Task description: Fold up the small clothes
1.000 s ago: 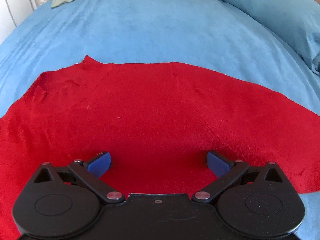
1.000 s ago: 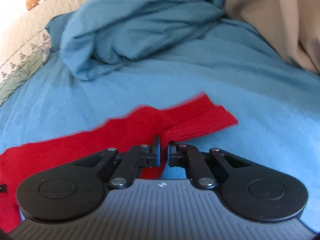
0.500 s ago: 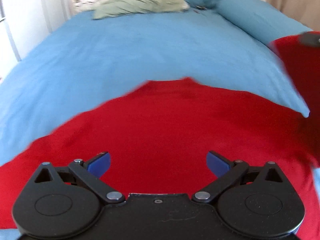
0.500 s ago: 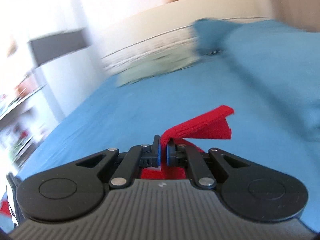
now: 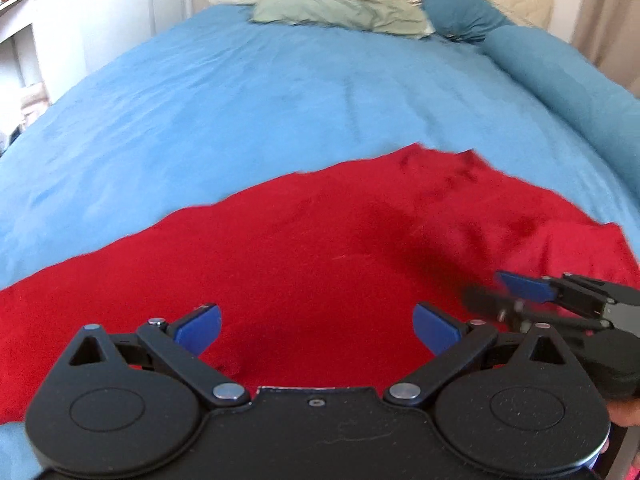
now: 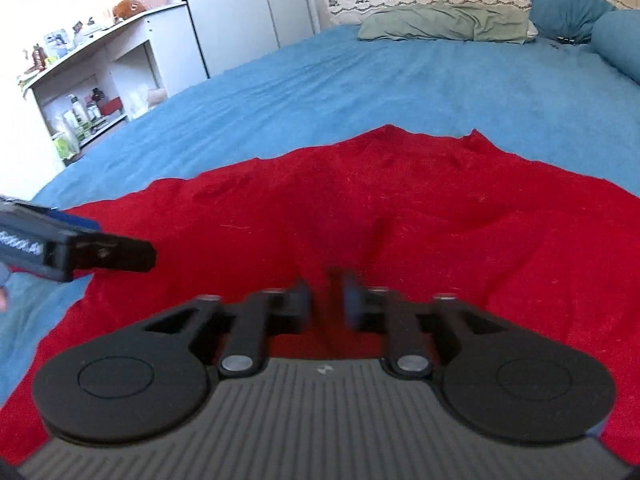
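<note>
A red garment (image 5: 320,248) lies spread on the blue bedspread (image 5: 260,92); it also fills the middle of the right wrist view (image 6: 400,208). My left gripper (image 5: 316,326) is open and empty, low over the garment's near part. My right gripper (image 6: 326,300) hovers over the garment with its jaws a small gap apart and blurred by motion, holding nothing. Each gripper shows in the other's view: the right one at the right edge (image 5: 560,304), the left one at the left edge (image 6: 80,248).
Pillows (image 6: 440,20) and a teal bolster (image 5: 552,76) lie at the head and right side of the bed. A white shelf unit (image 6: 100,80) with bottles and a grey cabinet (image 6: 240,8) stand left of the bed.
My right gripper carried the red sleeve over across the garment, then let it go and its jaws parted. The left gripper stayed open over the cloth.
</note>
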`<state>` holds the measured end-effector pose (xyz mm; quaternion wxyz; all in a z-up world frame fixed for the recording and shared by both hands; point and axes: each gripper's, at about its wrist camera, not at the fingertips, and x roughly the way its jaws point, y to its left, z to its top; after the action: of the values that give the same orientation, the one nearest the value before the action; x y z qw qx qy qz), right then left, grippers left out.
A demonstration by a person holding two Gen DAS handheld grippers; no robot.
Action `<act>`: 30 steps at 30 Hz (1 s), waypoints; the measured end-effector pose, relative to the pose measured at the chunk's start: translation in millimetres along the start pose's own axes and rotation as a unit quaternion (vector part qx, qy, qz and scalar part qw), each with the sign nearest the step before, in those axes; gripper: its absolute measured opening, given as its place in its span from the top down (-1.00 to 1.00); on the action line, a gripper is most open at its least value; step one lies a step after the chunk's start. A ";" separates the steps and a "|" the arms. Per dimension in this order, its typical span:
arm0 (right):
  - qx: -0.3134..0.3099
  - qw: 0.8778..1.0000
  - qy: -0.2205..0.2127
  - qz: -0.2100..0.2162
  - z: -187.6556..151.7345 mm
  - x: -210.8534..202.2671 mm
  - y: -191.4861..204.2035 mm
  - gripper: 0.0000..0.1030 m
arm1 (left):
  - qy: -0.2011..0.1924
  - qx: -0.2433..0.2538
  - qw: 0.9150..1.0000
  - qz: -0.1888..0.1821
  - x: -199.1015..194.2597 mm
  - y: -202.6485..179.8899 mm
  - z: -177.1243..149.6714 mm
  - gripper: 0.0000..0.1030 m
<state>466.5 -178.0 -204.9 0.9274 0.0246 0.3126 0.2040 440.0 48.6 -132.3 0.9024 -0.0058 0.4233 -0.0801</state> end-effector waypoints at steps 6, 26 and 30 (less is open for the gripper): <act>-0.016 0.998 -0.029 -0.061 -9.8 -81.9 -27.7 -0.88 | 0.008 -0.025 0.997 -0.070 19.9 -34.5 8.7 -0.99; -0.004 0.962 -0.004 -0.274 -78.0 -136.3 -99.0 -1.00 | -0.090 -0.043 0.995 -0.015 25.1 -74.0 19.6 0.92; -0.003 0.953 0.003 -0.303 -67.7 -121.0 -111.0 -1.00 | -0.159 -0.035 0.987 0.019 -8.4 -58.3 26.1 0.92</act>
<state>379.6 -332.8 -209.5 0.9448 -0.0746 0.3075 -0.0854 446.6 -9.2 -104.6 0.9587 -0.0420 0.2774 -0.0459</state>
